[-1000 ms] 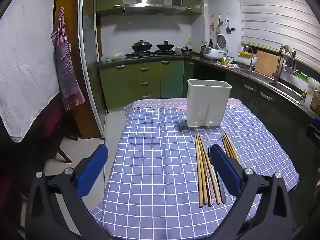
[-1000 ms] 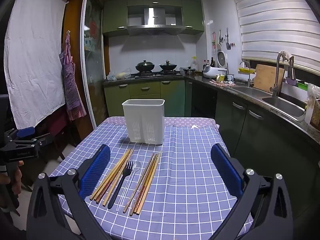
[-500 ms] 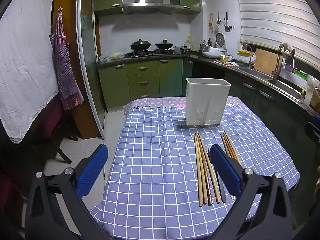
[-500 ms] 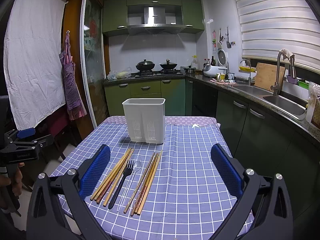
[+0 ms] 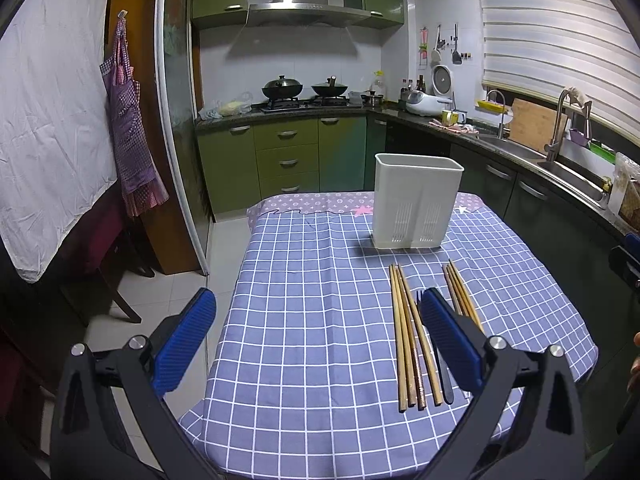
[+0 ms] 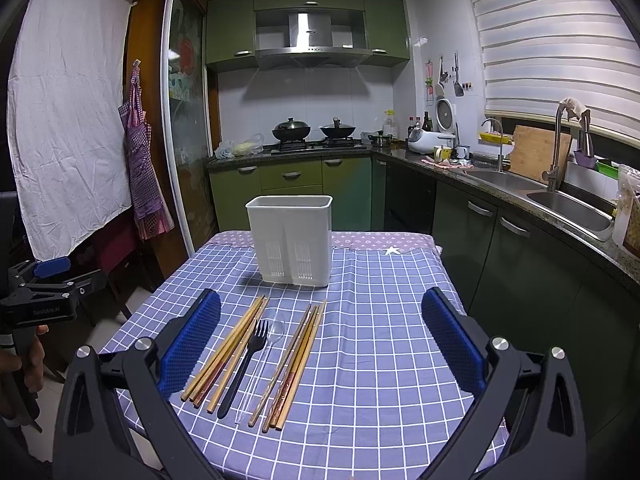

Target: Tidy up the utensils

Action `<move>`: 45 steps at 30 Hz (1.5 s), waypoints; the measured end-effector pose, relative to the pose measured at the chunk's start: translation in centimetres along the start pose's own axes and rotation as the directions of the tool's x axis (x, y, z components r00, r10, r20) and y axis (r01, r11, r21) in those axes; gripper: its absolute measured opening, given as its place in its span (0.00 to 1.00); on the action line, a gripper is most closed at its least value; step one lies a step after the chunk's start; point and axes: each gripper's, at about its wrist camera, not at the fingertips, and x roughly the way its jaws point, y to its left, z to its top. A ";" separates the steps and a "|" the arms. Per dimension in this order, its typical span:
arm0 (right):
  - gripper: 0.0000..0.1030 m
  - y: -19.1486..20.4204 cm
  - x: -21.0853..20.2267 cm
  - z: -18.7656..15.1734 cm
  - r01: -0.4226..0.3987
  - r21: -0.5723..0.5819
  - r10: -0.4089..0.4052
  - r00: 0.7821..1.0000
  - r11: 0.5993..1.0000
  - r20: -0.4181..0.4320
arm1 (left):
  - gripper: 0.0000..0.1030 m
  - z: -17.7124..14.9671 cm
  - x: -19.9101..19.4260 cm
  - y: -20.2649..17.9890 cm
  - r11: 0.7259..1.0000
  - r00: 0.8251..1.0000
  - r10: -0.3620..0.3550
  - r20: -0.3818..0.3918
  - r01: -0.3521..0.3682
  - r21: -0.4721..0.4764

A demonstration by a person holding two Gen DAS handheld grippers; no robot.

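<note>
Chopsticks (image 6: 224,354), fork (image 6: 244,364) lie before white holder (image 6: 292,240), contents hidden; both grippers' fingers gape, holding nothing.

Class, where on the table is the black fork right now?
In the right wrist view, the black fork lies flat on the checked tablecloth, between the left chopstick bundle and the clear spoon.

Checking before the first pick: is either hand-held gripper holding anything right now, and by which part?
Nothing is held. The left hand-held gripper and right hand-held gripper are both open and empty; the chopsticks and black fork lie on the table.
</note>
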 end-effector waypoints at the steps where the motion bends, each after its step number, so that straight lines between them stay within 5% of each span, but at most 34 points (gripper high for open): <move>1: 0.96 0.0 0.1 -0.1 0.001 -0.001 -0.001 1.000 1.000 -0.001 | 0.95 0.0 0.0 0.0 1.000 1.000 0.000 0.000 0.000 0.000; 45: 0.96 0.2 0.2 -0.1 0.000 -0.001 0.000 1.000 1.000 -0.010 | 0.95 -0.7 0.5 0.2 1.000 1.000 -0.001 -0.012 0.001 0.003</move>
